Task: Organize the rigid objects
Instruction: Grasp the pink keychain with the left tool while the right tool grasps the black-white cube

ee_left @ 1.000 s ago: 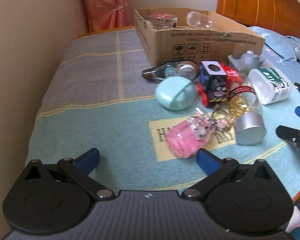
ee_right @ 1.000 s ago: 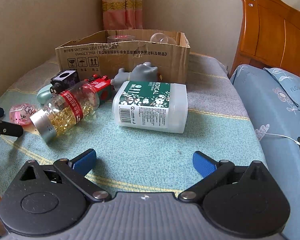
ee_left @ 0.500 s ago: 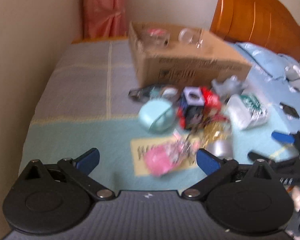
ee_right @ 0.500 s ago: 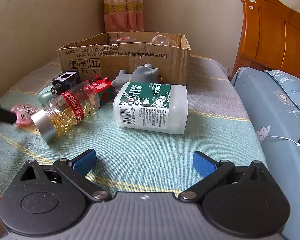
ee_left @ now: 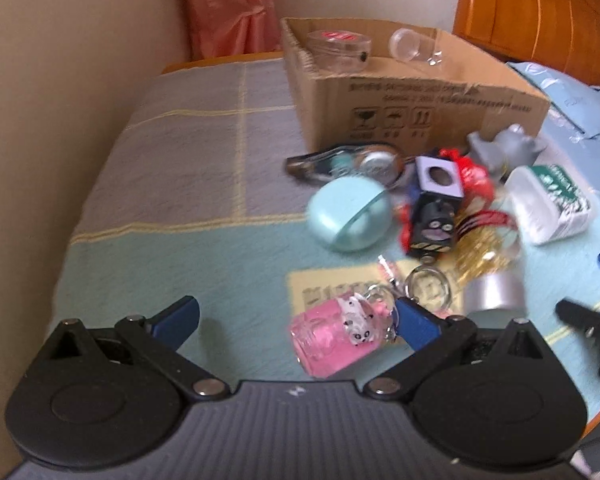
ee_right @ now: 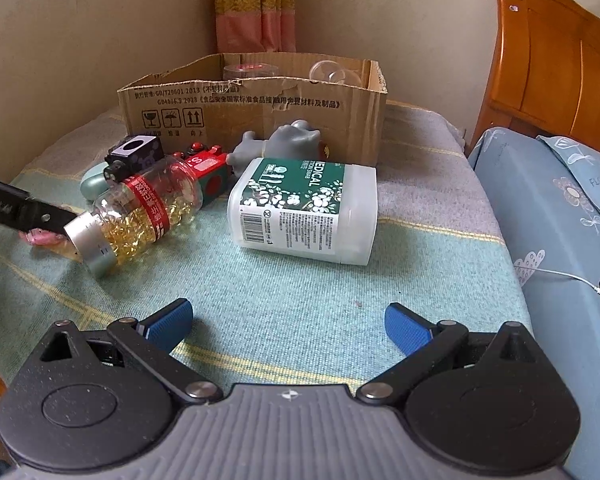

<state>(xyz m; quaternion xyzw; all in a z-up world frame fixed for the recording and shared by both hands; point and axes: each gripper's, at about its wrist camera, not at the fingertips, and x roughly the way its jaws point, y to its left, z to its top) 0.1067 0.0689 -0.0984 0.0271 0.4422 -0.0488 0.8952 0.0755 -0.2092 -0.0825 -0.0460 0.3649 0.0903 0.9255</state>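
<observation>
My left gripper (ee_left: 296, 320) is open and low over the cloth. A pink keychain jar (ee_left: 332, 336) lies between its fingers, close to the right fingertip (ee_left: 414, 320). Beyond it are a mint round case (ee_left: 348, 216), a black cube toy (ee_left: 436, 208), a correction tape (ee_left: 348, 162) and a capsule bottle (ee_left: 488, 276) with a silver cap. My right gripper (ee_right: 290, 322) is open with nothing between its fingers, a short way in front of a white medical bottle (ee_right: 304, 212) lying on its side. The capsule bottle (ee_right: 140, 216) lies to its left.
A cardboard box (ee_right: 252, 108) at the back holds clear containers (ee_left: 340, 50). A grey toy (ee_right: 288, 144) and a red toy (ee_right: 208, 168) lie before it. A bed (ee_right: 560, 220) with a wooden headboard (ee_right: 552, 60) borders the right. The wall runs along the left.
My left gripper swung back and then came forward and down, so the pink jar now sits between its fingers. The right gripper has hardly shifted.
</observation>
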